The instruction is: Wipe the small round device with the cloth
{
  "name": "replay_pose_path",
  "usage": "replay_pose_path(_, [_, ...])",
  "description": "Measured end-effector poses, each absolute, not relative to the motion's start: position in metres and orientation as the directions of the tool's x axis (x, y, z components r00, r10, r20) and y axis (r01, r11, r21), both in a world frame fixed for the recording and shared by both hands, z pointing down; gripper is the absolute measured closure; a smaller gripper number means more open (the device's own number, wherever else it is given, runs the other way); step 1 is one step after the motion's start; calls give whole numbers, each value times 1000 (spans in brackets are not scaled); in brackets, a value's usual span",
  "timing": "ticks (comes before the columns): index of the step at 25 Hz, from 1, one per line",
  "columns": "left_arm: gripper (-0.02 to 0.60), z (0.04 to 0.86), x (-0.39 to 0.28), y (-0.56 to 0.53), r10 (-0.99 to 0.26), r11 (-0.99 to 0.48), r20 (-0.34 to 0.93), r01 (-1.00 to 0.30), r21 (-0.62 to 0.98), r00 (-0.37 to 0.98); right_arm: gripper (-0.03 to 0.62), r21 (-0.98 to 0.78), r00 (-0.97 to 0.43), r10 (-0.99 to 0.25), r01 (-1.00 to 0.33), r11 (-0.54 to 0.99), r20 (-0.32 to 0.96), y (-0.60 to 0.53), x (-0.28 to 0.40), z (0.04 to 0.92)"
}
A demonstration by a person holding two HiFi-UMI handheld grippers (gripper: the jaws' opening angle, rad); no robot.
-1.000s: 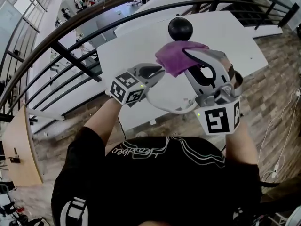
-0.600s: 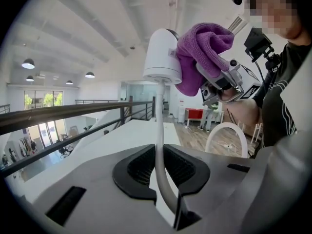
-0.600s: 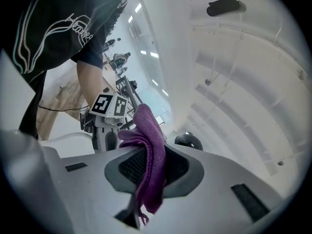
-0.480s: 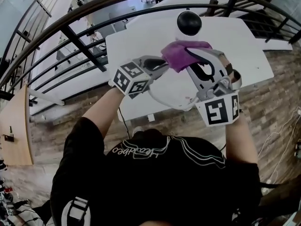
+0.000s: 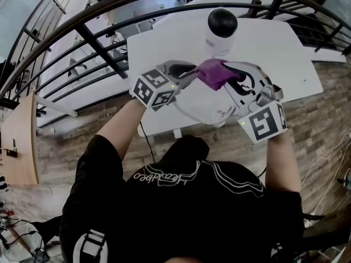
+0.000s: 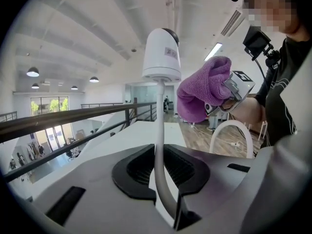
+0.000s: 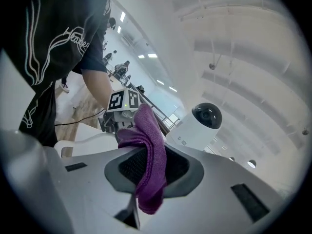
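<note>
The small round device [image 5: 221, 29], white with a black dome, sits on top of a white stalk [image 6: 158, 130]. My left gripper [image 5: 185, 71] is shut on that stalk, which runs up from between its jaws [image 6: 163, 179] to the device [image 6: 162, 52]. My right gripper [image 5: 233, 76] is shut on a purple cloth [image 5: 214, 73]. The cloth [image 7: 148, 165] hangs bunched out of its jaws [image 7: 146, 182], just below and beside the device [image 7: 197, 126]. In the left gripper view the cloth [image 6: 202, 89] is close to the right of the device, apart from it.
A white table [image 5: 274, 48] lies under both grippers. A black railing [image 5: 98, 43] curves behind it, with a drop to a lower floor beyond. A white cable loop [image 5: 203, 116] hangs between the grippers. Wooden floor [image 5: 323, 108] shows at the right.
My right gripper has sunk and rolled with the cloth, so the cloth now sits lower beneath the device. The left gripper keeps its hold on the stalk.
</note>
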State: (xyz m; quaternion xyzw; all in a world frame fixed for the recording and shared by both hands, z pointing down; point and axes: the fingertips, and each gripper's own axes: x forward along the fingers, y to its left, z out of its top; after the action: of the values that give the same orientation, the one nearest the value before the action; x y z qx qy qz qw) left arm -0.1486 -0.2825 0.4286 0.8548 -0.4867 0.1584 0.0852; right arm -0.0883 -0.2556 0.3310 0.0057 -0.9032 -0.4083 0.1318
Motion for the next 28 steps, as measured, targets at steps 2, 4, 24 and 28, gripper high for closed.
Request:
replay_pose_path(2, [522,430,-146,-286,-805,-511,357,-860,-11,474,528,715,-973,-101,81,694,209,-263,-77,330])
replay_pose_path(4, [522,431,-146,-287,-804,-510,358,-860,-8,474,528,664,-981,-86,52,746,173,-271,-67,326])
replay_pose_path(24, [522,421,-147,-285,-799,-513,378,-858,-25,467,528,353,-987,-35,-90,931,-159,-370,-54,231])
replay_pose_path(28, [522,423,-148,-287,-801,-507,385,-861,-31,458,528,308,-978,-9,-74,948,-208,-383,-71,215])
